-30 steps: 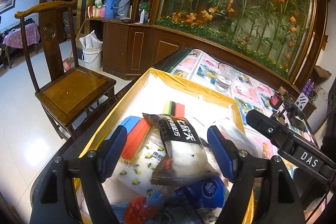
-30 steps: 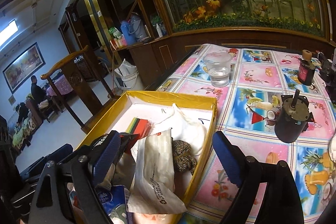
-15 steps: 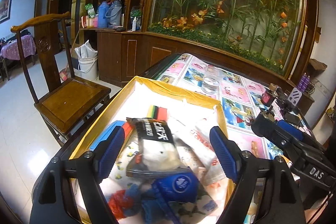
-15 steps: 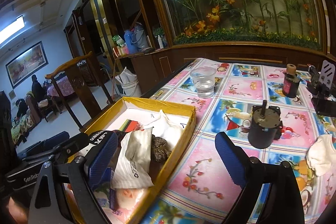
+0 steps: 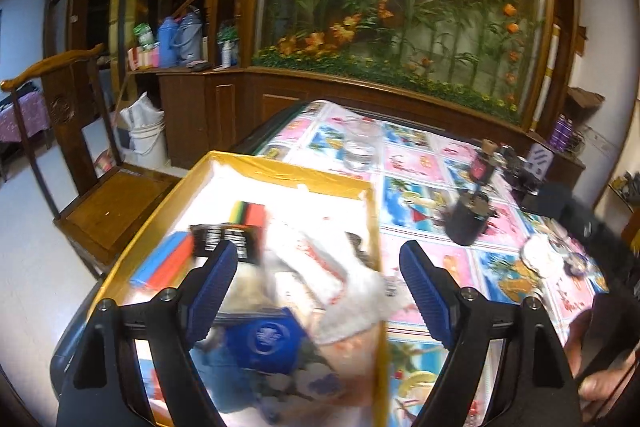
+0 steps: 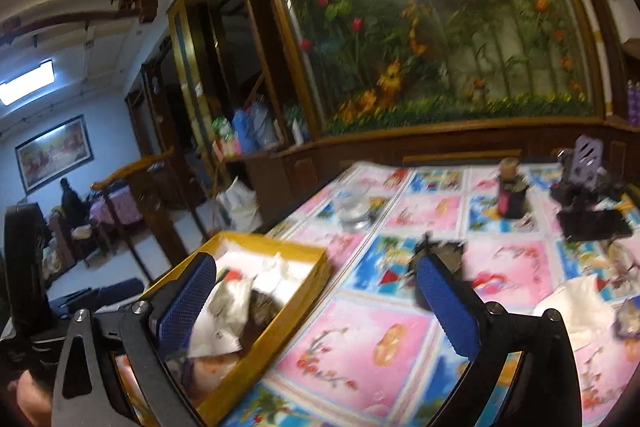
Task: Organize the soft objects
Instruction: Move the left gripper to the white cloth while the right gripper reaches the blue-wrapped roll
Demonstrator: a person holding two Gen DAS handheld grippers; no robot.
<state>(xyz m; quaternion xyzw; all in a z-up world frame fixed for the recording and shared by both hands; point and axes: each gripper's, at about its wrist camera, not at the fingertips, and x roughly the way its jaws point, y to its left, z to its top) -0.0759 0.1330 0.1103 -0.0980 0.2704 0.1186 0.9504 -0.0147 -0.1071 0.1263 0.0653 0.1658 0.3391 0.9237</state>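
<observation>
Soft packets piled in yellow box (image 5: 280,169). Left gripper (image 5: 316,283) wide, empty. Right gripper (image 6: 320,301) just spreading, empty, facing white cloth (image 6: 576,301), probably next.

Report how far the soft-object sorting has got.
Done: the yellow cardboard box already holds packets, a blue tissue pack and a white cloth. In hand: nothing; the left gripper and right gripper are open and empty. Left: a white crumpled cloth lies on the tablecloth.

- Setting: home living/dining room.
- Evidence: carved wooden chair (image 5: 76,147); table with picture-print oilcloth (image 6: 436,211); thermos flasks (image 5: 178,41) on cabinet; framed painting (image 6: 52,151); large floral wall panel (image 5: 400,11).
</observation>
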